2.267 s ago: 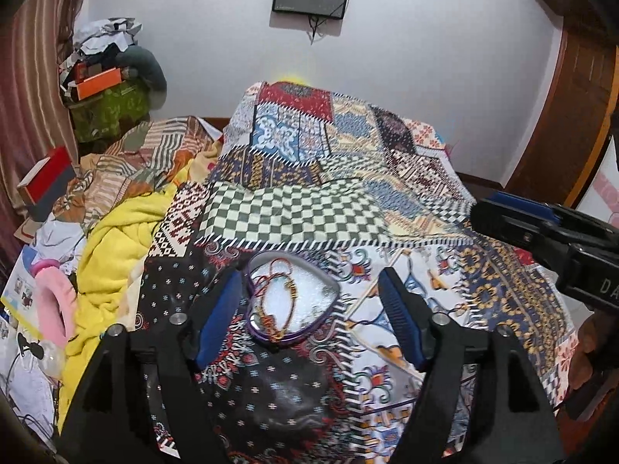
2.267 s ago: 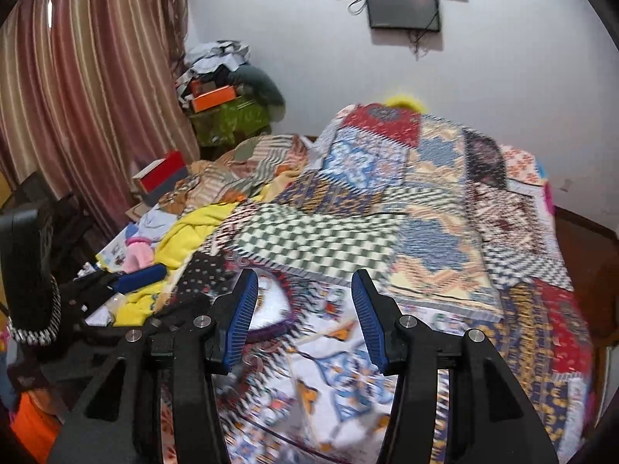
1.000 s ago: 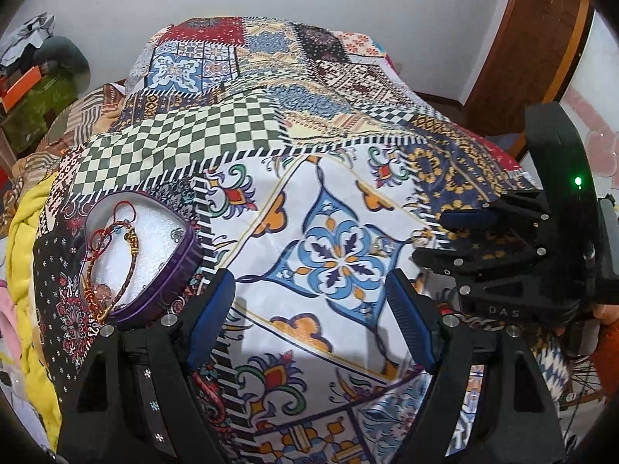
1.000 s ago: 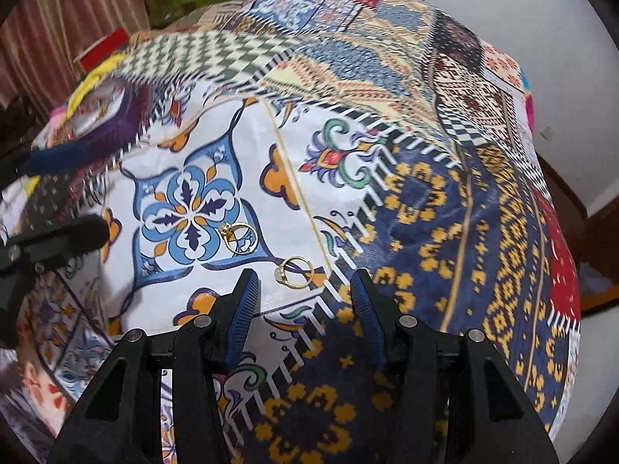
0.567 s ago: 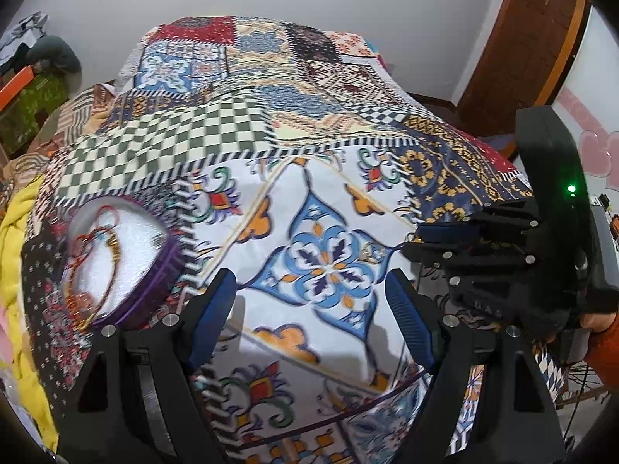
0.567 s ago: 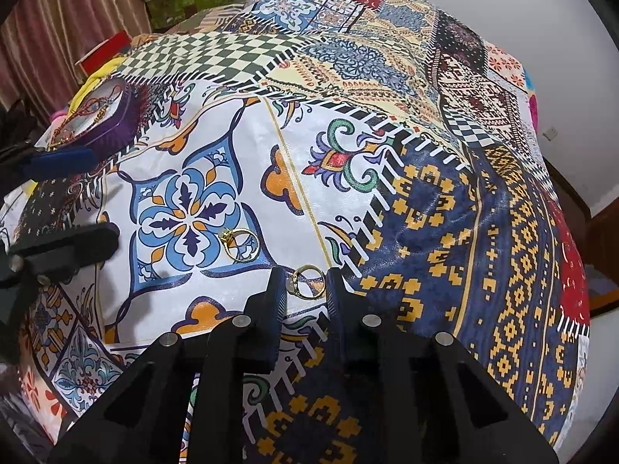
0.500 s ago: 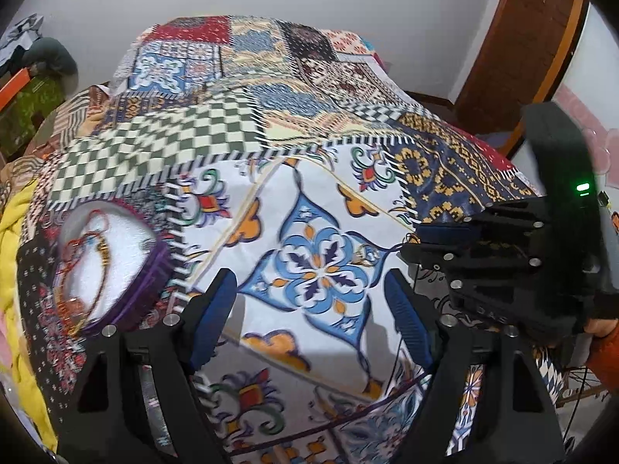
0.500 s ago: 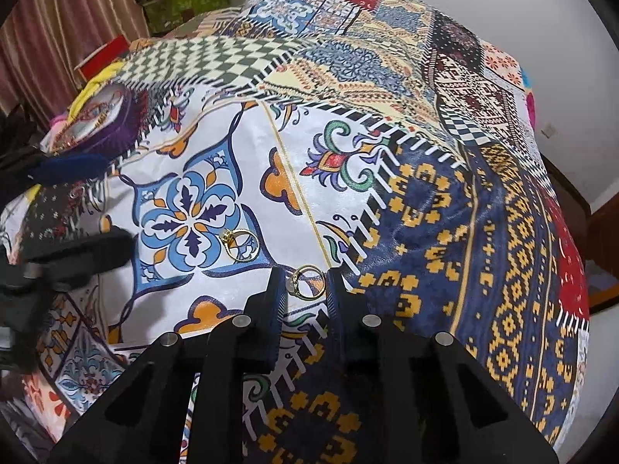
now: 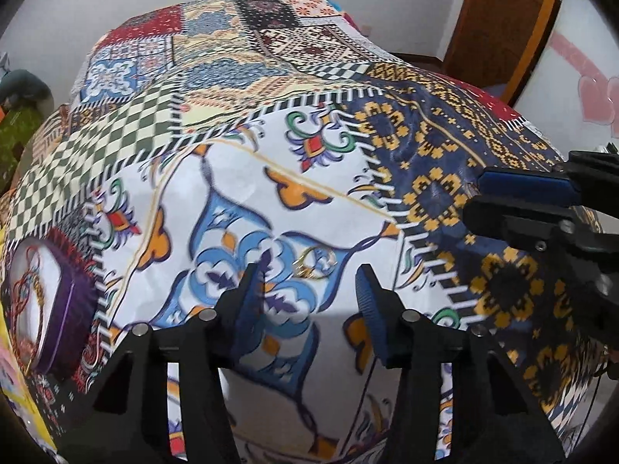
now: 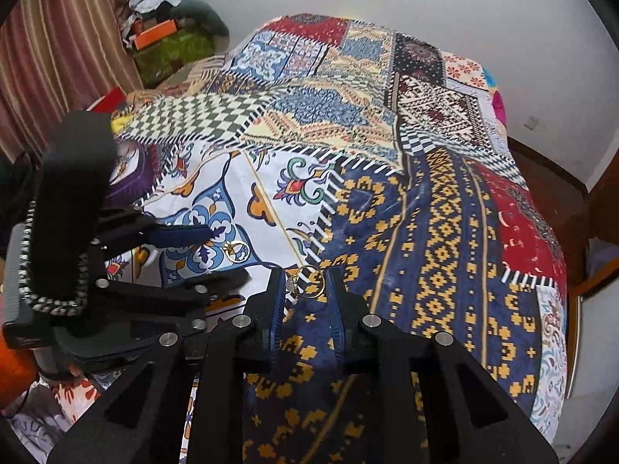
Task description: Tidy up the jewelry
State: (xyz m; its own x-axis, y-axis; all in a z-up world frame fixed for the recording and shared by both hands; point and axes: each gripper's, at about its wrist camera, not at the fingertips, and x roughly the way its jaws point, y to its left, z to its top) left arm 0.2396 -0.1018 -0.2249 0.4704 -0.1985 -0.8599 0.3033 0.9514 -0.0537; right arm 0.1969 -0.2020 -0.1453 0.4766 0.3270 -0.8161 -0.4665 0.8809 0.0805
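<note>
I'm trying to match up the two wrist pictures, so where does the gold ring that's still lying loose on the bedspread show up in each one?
Left wrist view: the loose gold ring lies centre frame on the bedspread, just ahead of the open left gripper.
Right wrist view: it sits left of centre, beside the left gripper's blue pad.
Shared landmark: the blue flower motif under the ring.

Purple jewelry box cut off by the left wrist picture's left edge, in the right wrist view mostly hidden behind the left gripper, bracelet inside blurred, right gripper cut off at right.
</note>
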